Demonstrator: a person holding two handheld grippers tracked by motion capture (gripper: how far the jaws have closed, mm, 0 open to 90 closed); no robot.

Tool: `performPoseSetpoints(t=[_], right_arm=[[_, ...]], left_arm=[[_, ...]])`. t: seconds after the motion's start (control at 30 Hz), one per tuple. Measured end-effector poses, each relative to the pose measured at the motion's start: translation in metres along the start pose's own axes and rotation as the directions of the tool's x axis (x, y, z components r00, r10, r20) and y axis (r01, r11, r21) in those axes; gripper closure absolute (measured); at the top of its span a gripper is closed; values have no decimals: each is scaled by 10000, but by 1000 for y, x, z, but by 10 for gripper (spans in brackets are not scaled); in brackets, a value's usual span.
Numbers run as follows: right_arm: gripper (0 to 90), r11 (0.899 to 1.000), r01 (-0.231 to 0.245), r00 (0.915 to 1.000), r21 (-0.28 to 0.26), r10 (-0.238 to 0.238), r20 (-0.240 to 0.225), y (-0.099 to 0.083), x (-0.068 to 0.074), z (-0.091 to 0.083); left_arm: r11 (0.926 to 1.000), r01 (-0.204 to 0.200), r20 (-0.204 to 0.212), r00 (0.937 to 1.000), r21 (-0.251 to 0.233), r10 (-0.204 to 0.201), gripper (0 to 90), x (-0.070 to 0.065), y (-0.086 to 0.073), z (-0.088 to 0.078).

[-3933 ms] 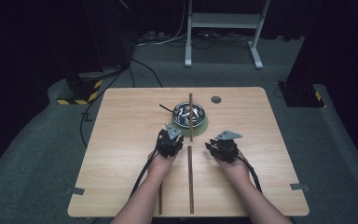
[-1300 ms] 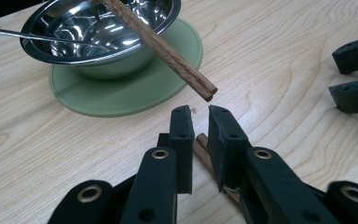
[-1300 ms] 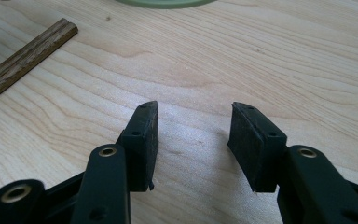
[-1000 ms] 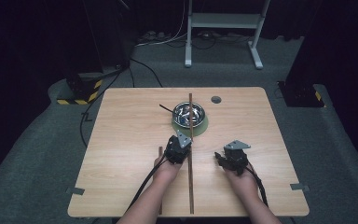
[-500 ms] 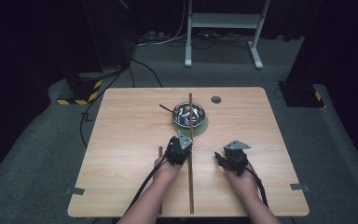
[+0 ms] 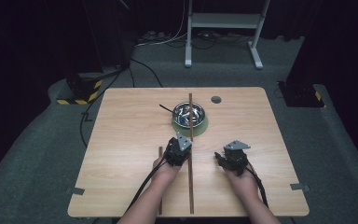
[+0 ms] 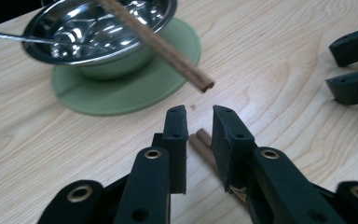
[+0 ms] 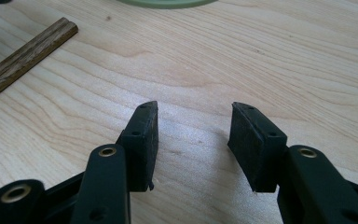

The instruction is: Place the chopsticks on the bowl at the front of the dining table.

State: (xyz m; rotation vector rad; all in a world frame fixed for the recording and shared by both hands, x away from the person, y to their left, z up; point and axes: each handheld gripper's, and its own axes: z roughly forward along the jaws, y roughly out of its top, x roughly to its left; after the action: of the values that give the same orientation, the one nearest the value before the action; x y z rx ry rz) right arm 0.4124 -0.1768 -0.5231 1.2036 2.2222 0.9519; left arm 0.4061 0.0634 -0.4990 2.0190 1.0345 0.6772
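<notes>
A short wooden stick (image 7: 204,145) is seen lying flat on the table (image 6: 121,140), between the parted jaws of the left gripper (image 7: 199,122), which have just been opening. The right gripper (image 8: 193,140) is held half open, empty, beside a long stick (image 6: 190,154).

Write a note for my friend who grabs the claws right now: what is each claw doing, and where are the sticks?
Left claw: low over the table. Its jaws have just been opening and stand a little apart around the near stick, not pinching it.
Right claw: open, empty, over bare table.
Things: the bowl sits on a green mat. The far stick lies across the bowl. The near stick lies flat, in line with it. The side stick lies flat by the left forearm.
Done: it seems, one stick on the bowl.
Left: probably the other two sticks, near stick first.
</notes>
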Motion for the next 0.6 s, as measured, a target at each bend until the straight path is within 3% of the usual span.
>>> performPoseSetpoints(t=[0.13, 0.27, 0.3, 0.4, 0.5, 0.6], right_arm=[[519, 10000, 25, 10000, -14, -25, -6, 0, 0, 0], [518, 10000, -7, 10000, 6, 7, -5, 0, 0, 0], [517, 10000, -1, 10000, 81, 2, -61, 0, 0, -1], [516, 10000, -16, 10000, 93, 17, -88, 0, 0, -1], [505, 9999, -74, 9999, 114, 75, -89, 0, -2, -1], [479, 9999, -83, 9999, 84, 84, -103, 0, -4, -1]], left_arm=[[9998, 222, -205, 9995, -4, -222, 685, 16, -8, -15], [9974, 727, -375, 9966, -12, -727, 609, 41, -25, -38], [9947, 1032, -345, 9941, 8, -1031, 590, 47, -30, -44], [9900, 1412, -494, 9888, 68, -1407, 527, 68, -49, -65], [9762, 2156, -467, 9757, 251, -2143, 448, 85, -72, -86], [9682, 2452, -863, 9668, 489, -2405, 393, 100, -97, -105]])
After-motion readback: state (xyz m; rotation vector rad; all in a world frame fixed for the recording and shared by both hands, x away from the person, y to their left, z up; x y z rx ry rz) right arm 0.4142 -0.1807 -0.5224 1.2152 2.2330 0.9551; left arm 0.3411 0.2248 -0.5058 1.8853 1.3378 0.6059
